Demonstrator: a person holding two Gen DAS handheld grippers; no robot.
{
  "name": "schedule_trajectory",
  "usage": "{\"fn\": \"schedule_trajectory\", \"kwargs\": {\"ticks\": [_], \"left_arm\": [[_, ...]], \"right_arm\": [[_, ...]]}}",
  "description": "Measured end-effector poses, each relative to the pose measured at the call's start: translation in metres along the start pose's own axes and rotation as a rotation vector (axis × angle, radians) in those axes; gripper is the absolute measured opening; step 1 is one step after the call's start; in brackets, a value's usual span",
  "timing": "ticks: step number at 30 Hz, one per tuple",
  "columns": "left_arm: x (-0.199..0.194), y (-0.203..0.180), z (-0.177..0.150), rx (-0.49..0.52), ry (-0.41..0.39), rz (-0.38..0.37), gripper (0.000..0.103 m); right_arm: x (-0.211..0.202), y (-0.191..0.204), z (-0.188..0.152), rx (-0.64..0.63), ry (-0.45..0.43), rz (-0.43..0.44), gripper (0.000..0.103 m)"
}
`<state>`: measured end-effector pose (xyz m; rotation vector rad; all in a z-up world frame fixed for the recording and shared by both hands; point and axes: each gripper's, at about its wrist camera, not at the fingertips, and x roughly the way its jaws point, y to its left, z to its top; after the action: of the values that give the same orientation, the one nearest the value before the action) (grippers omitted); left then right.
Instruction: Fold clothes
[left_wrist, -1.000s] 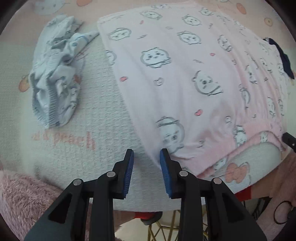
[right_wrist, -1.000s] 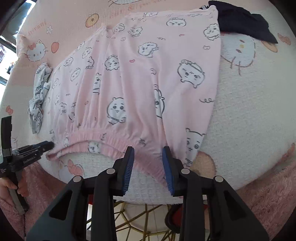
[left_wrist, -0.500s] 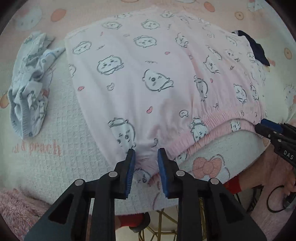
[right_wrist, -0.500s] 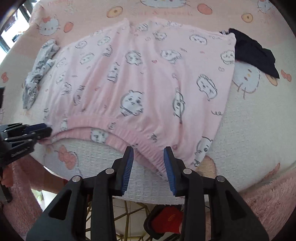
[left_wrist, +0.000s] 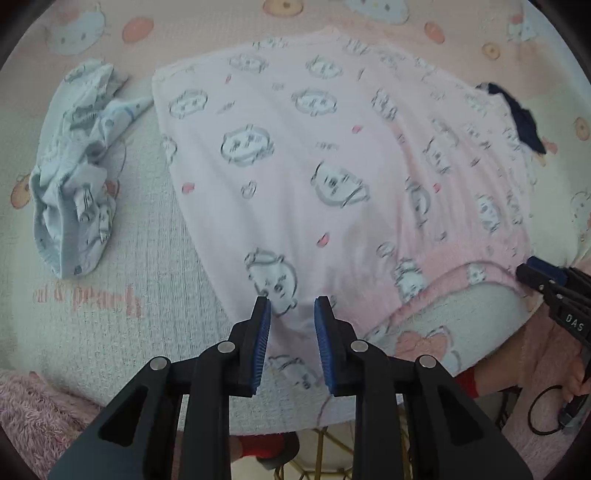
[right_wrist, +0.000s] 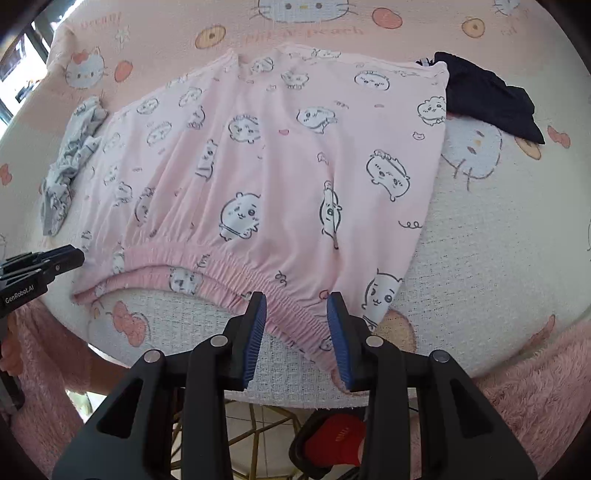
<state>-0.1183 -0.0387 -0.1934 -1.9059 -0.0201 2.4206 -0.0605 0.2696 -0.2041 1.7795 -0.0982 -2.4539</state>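
Note:
Pink shorts printed with cartoon animals lie spread flat on the table, elastic waistband toward me. My left gripper points down over the near left corner of the shorts. Its blue pads stand a little apart, with cloth running loose between them. My right gripper straddles the waistband at the near right corner, jaws likewise partly open and not pinching. Each gripper shows at the edge of the other's view: the right gripper and the left gripper.
A crumpled pale blue-grey garment lies left of the shorts, and a dark navy garment at their far right corner. The cartoon-print tablecloth ends just below both grippers. Fluffy pink sleeves and a red slipper show below.
My left gripper has shifted from the bare cloth beside the shorts' left edge onto their near corner, and its jaws have narrowed slightly. The right gripper has stayed at the waistband.

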Motion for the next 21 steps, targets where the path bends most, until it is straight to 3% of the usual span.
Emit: {"fn": "schedule_trajectory", "kwargs": {"ticks": [4, 5, 8, 11, 14, 16, 21], "left_arm": [[0.001, 0.015, -0.008, -0.049, 0.069, 0.071, 0.031], [-0.003, 0.021, -0.01, -0.074, 0.055, 0.07, 0.031], [-0.019, 0.025, -0.01, -0.105, -0.007, -0.077, 0.031], [-0.033, -0.002, -0.004, 0.017, -0.104, -0.088, 0.031], [-0.029, -0.032, -0.004, 0.14, -0.096, -0.067, 0.034], [-0.02, -0.051, -0.001, 0.223, -0.072, -0.01, 0.034], [-0.006, -0.064, -0.012, 0.29, -0.031, 0.085, 0.037]], "right_arm": [[0.002, -0.013, -0.002, 0.037, 0.038, -0.019, 0.035], [0.0, -0.017, -0.003, 0.053, 0.037, -0.028, 0.036], [-0.011, -0.028, -0.003, 0.101, -0.003, 0.018, 0.036], [-0.02, -0.018, -0.002, 0.056, -0.047, 0.049, 0.036], [-0.02, 0.008, 0.009, -0.045, -0.055, 0.054, 0.036], [-0.016, 0.02, 0.008, -0.101, -0.043, 0.053, 0.036], [0.004, 0.038, 0.007, -0.186, -0.031, 0.034, 0.036]]}}
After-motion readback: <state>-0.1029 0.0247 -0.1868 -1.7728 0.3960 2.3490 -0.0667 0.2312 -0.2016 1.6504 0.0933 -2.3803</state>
